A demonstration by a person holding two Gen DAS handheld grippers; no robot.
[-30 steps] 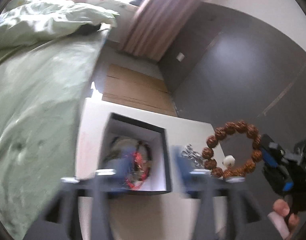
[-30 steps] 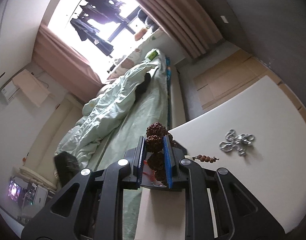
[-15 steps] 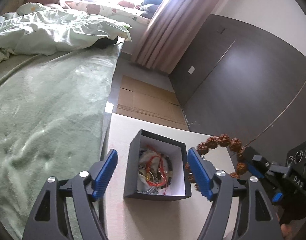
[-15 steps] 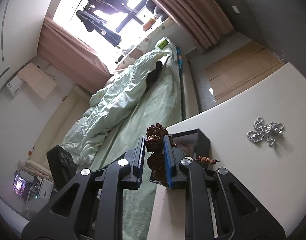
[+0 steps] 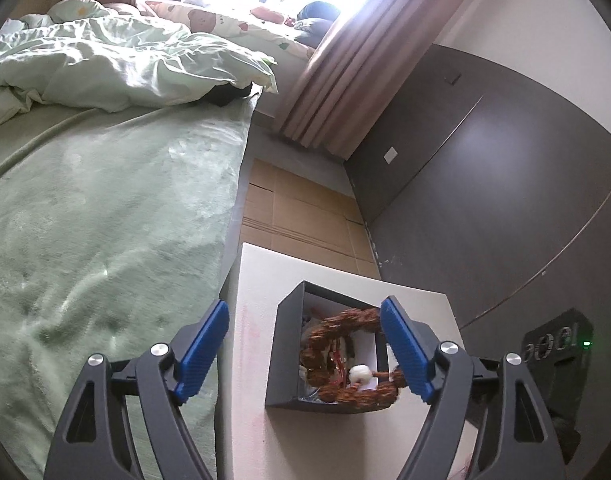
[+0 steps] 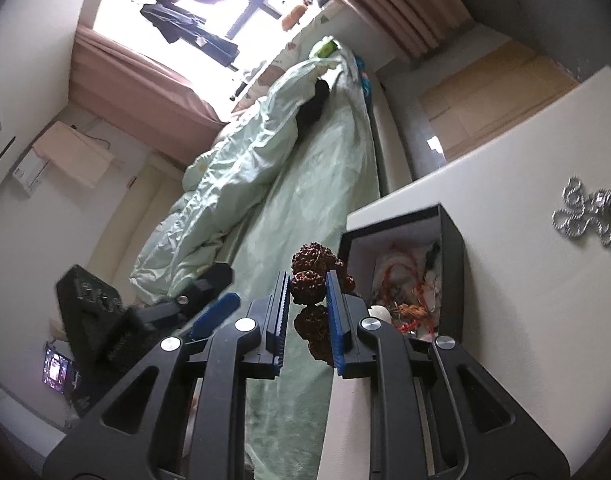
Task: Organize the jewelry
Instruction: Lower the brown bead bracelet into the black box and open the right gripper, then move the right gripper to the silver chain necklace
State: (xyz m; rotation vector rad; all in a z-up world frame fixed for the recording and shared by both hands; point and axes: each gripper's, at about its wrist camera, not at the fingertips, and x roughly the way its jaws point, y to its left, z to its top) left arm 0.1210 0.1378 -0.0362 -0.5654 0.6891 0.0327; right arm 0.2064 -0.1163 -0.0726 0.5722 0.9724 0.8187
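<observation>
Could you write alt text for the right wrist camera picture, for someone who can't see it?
The right gripper holds a brown beaded bracelet in its jaws, beside an open black box of tangled jewelry on a white table. A silver chain lies further right; a bed with green bedding is behind.

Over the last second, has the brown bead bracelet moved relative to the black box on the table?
Yes. The brown bead bracelet, pinched in the right gripper, came from beside the black box, near the silver chain, to hang at the box's opening.

At my three o'clock, the black housing of my other claw bears raised characters, mirrored or upside down; I cannot read them.
</observation>
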